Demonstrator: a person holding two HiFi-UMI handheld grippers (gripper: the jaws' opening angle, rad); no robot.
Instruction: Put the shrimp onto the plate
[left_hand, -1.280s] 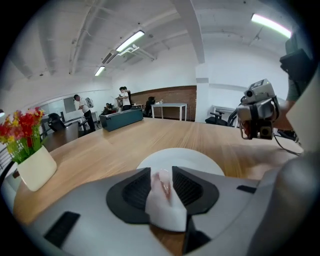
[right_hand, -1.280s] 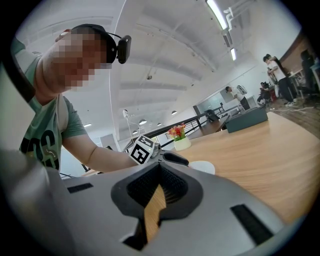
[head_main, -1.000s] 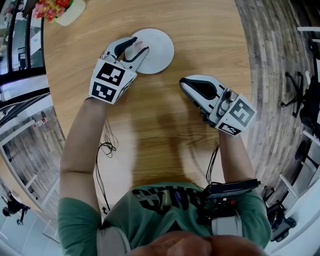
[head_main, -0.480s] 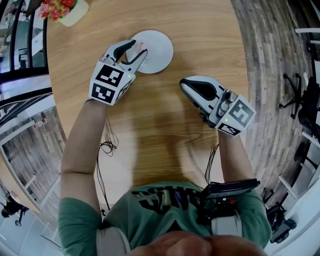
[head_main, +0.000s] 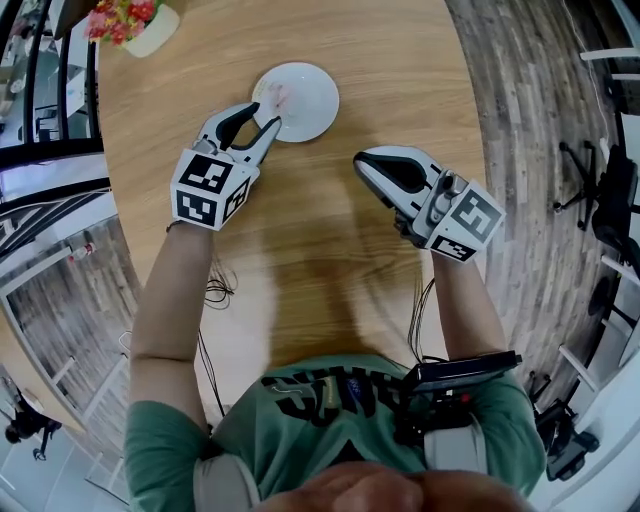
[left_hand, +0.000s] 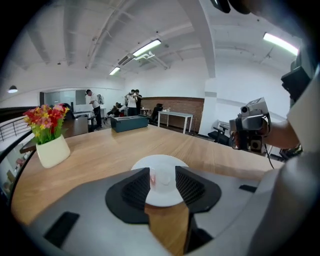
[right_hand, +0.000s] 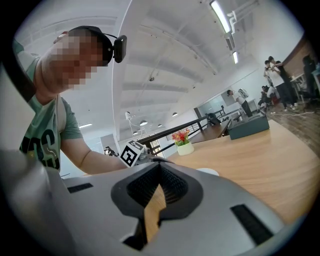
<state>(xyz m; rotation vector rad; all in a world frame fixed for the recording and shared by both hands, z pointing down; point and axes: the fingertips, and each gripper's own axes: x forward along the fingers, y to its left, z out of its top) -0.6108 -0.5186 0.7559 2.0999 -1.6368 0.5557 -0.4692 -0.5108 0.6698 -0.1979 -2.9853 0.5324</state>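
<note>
Shrimp (head_main: 278, 96) lies on plate (head_main: 314, 112), just beyond left hand-held gripper (head_main: 258, 128), jaws apart and empty; right hand-held gripper (head_main: 362, 168) pinched closed on nothing, over tabletop (head_main: 330, 250); shrimp looks light, soft, slick, so any regrasp: gentle pinch across mid-body.

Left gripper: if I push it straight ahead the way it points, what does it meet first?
Most likely the shrimp, lying on the plate just past the open fingers. Depth is hard to judge; if it runs low, the plate's near rim could come first.
</note>
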